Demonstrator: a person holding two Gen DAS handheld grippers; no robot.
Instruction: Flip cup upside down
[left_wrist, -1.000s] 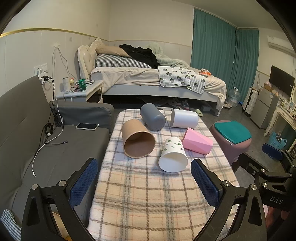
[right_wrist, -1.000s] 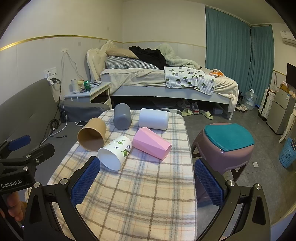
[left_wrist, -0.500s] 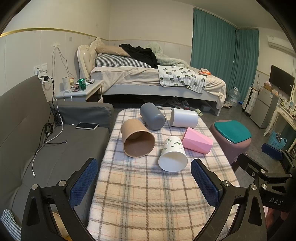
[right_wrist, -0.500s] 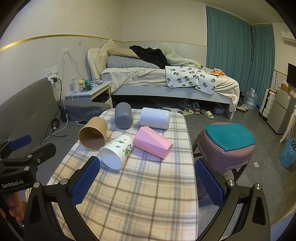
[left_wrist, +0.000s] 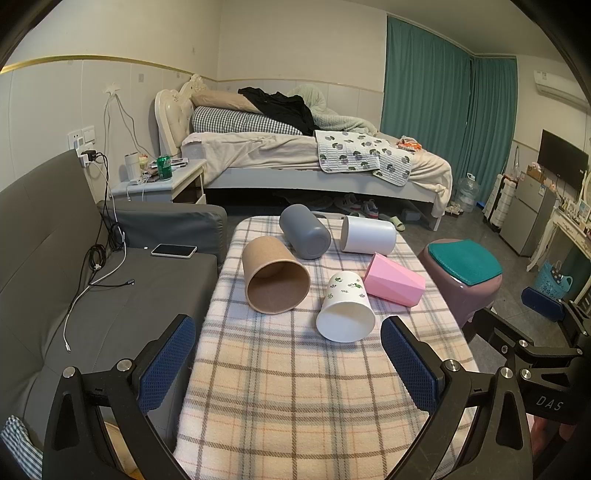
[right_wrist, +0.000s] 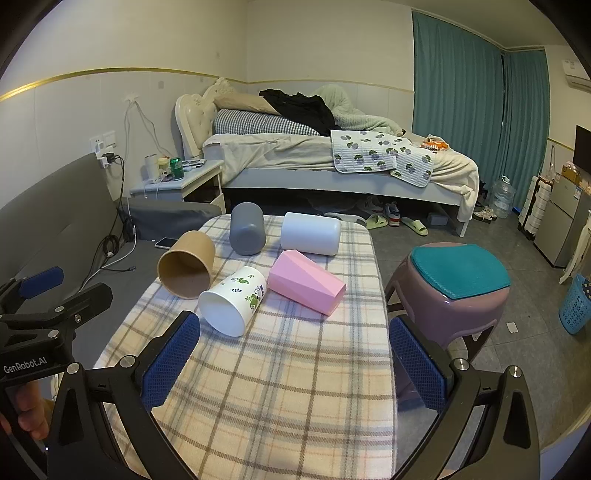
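Observation:
Several cups lie on their sides on a plaid-covered table (left_wrist: 295, 387): a brown paper cup (left_wrist: 275, 280) (right_wrist: 188, 269), a white cactus-print cup (left_wrist: 345, 306) (right_wrist: 234, 299), a pink faceted cup (left_wrist: 393, 280) (right_wrist: 306, 282), a grey cup (left_wrist: 304, 232) (right_wrist: 246, 229) and a plain white cup (left_wrist: 367, 235) (right_wrist: 310, 233). My left gripper (left_wrist: 288, 365) is open and empty, above the near part of the table, short of the cups. My right gripper (right_wrist: 293, 363) is open and empty, also short of them, toward the table's right side.
A grey sofa (left_wrist: 74, 280) with a phone (left_wrist: 173, 251) and cables lies left of the table. A purple stool with a teal cushion (right_wrist: 454, 288) stands at its right. A bed (left_wrist: 314, 158) and nightstand (left_wrist: 162, 181) are behind.
Both grippers have drifted slightly; the right wrist view has edged a little closer to the table. The cups have not moved.

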